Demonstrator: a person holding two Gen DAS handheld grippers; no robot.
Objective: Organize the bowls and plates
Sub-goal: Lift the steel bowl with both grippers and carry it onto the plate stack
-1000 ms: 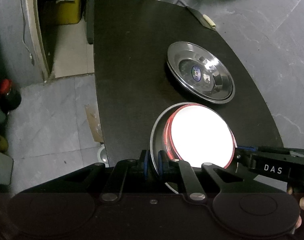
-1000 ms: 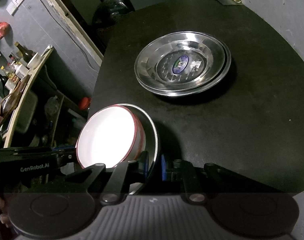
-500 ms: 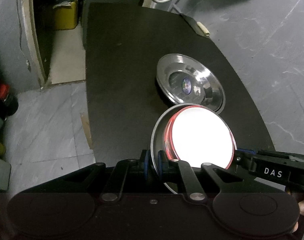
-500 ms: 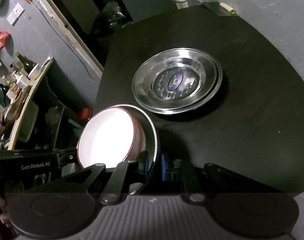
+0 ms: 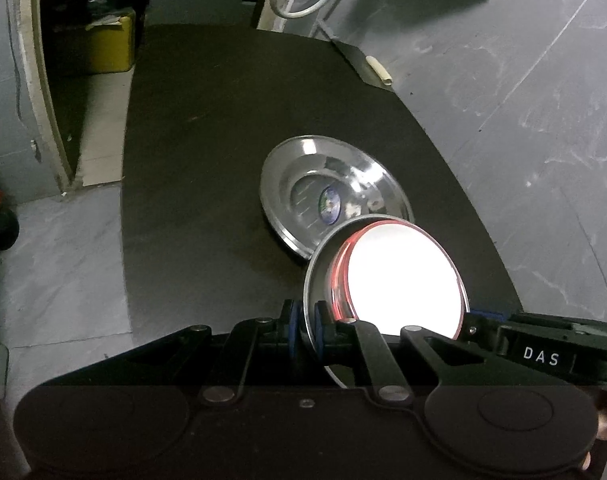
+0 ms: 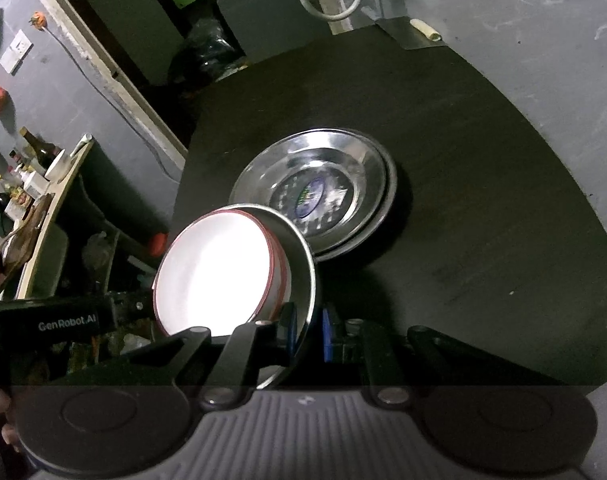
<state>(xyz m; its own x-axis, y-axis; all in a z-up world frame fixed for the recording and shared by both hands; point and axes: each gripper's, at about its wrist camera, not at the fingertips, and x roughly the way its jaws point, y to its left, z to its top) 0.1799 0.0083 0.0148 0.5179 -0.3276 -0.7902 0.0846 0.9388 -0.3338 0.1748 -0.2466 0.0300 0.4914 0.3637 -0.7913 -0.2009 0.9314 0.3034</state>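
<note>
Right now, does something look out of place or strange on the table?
Nothing is spilled or damaged. The only oddity: the steel plates on the black table are stacked slightly off-centre, the lower rim showing at the right edge.

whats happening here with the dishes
A person is holding a steel plate with both handheld grippers, one on each side of its rim. The left gripper and right gripper are both shut on that rim. White bowls with red rims sit stacked on the plate. It is held over the black table, just in front of a stack of steel plates resting there.
</note>
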